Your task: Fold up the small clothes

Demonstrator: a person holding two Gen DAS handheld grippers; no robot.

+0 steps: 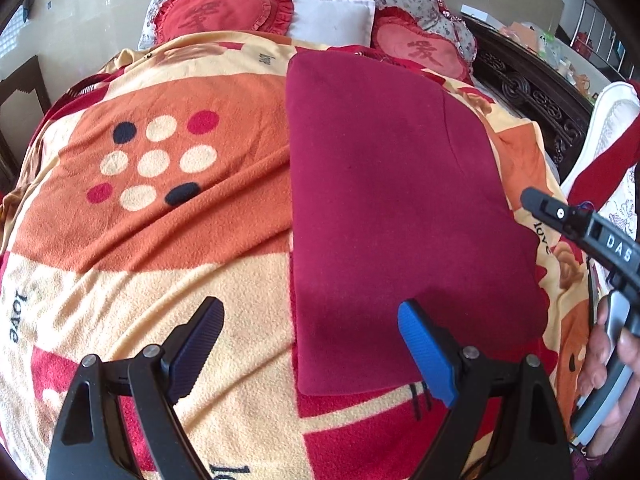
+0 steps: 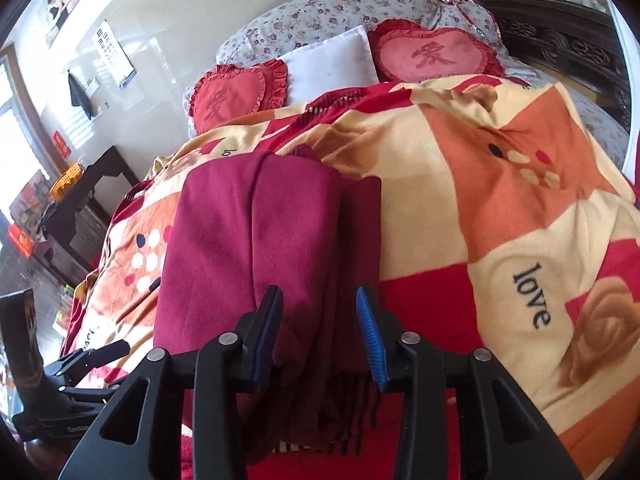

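Where the fleece blanket (image 1: 168, 264) covers the bed, the folded maroon garment (image 1: 392, 208) lies flat near heart cushions (image 1: 224, 12) and a white pillow (image 1: 332, 20). Left gripper (image 1: 310, 344) hovers spread wide, empty. Right gripper (image 2: 318, 334) straddles the garment's edge, its jaws parted and not visibly pinching the cloth.

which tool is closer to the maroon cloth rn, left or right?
Right. The right tool straddles the maroon cloth at its near edge. The left tool hovers wide open above its near left edge, apart from it.
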